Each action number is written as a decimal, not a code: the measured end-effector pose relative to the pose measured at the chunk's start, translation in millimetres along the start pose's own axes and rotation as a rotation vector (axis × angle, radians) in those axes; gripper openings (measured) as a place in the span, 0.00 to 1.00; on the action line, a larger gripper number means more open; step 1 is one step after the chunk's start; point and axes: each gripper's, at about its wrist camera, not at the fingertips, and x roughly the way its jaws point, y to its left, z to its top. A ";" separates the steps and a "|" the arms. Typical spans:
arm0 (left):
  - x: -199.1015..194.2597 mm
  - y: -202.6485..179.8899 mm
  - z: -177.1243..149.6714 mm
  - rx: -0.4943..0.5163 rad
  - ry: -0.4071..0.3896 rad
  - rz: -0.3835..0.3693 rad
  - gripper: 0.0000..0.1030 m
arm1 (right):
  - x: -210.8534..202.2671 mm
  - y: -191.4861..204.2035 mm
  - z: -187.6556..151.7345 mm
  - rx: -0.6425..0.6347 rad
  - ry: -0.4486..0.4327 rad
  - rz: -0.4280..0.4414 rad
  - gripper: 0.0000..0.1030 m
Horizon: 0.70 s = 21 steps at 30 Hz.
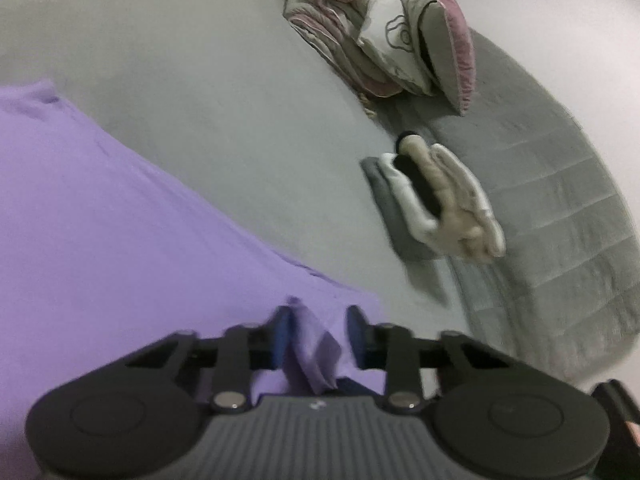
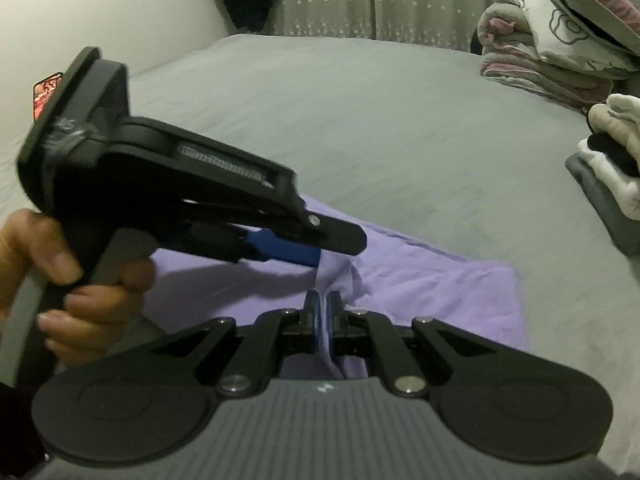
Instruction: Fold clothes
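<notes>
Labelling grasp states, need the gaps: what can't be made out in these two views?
- Left wrist view: motion blur smears the folded stack; item count unreadable.
- Right wrist view: the same stack is cut off by the right edge.
- Right wrist view: the left gripper is seen side-on, so the gap between its fingers is hidden.
- Purple garment: type unclear; the left edge crops it in the left wrist view.

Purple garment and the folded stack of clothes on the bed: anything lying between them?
No. In the left wrist view only bare grey bedsheet runs between the purple garment and the folded stack; the right wrist view agrees.
</notes>
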 end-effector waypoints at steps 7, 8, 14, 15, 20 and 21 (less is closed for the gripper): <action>-7.4 -0.2 -1.0 0.046 -0.057 0.083 0.03 | 3.1 5.0 2.4 -0.007 -0.007 0.016 0.05; -10.4 -1.3 -0.4 0.057 -0.065 0.086 0.03 | 1.4 8.2 1.6 -0.004 -0.014 0.023 0.05; -31.8 -9.6 5.9 0.145 -0.122 0.130 0.03 | 5.1 24.2 10.6 0.002 -0.046 0.074 0.05; -37.2 -9.4 7.3 0.158 -0.132 0.141 0.03 | 4.5 29.1 10.5 0.004 -0.048 0.082 0.05; -64.1 -0.4 14.1 0.179 -0.166 0.186 0.03 | 14.1 45.4 23.4 0.016 -0.056 0.130 0.05; -69.3 2.8 15.4 0.177 -0.171 0.193 0.03 | 16.2 48.7 25.9 0.019 -0.058 0.140 0.05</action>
